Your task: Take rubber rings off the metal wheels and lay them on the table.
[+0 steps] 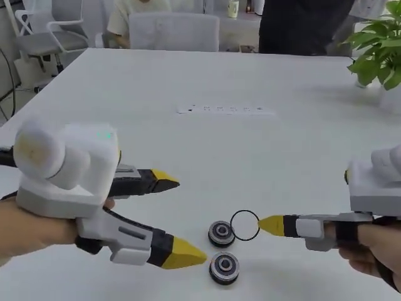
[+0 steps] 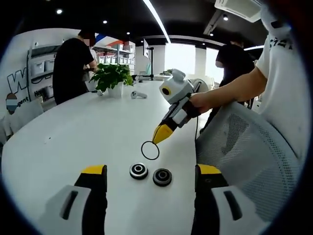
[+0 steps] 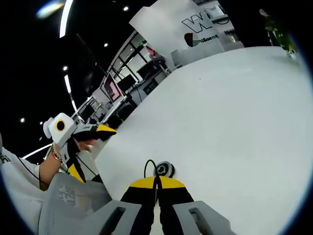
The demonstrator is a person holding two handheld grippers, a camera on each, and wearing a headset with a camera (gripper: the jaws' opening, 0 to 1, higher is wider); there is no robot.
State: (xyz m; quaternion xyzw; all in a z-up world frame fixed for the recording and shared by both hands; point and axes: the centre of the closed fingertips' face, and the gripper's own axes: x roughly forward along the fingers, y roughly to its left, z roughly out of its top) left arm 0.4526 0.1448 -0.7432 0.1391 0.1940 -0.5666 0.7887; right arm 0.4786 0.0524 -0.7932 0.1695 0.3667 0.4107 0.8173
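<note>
Head view is showing the person's left hand (image 1: 31, 229) at the near left edge, gripping the white body of the left tool (image 1: 188, 219), which is lying level and pointing right across the white bench (image 1: 188, 144). Its two yellow-tipped jaws are standing wide apart, one nearer and one farther, and are holding nothing. The nearer tip is sitting just left of the near metal wheel (image 1: 223, 267) without touching it.

At the near right edge the right hand (image 1: 369, 248) is holding the right tool (image 1: 263, 224) level and pointing left. Its jaws are pressing together, with no gap showing in the right gripper view, and they are pinching the right side of a thin black rubber ring (image 1: 244, 212). The ring is standing free of both wheels, its left edge just beside the far metal wheel (image 1: 221, 232). In the left gripper view it is hanging below the tip, tilted; whether its low edge is touching the bench I cannot tell.

The two wheels are lying flat and close together between the tools, one just beyond the other. Each is showing a dark outer band around a bright hub.

Farther off, small dark marks are running along the middle of the bench. A green plant (image 1: 379, 50) is standing at the far right, and grey chairs (image 1: 172, 31) and seated and standing people are lining the far edge.
</note>
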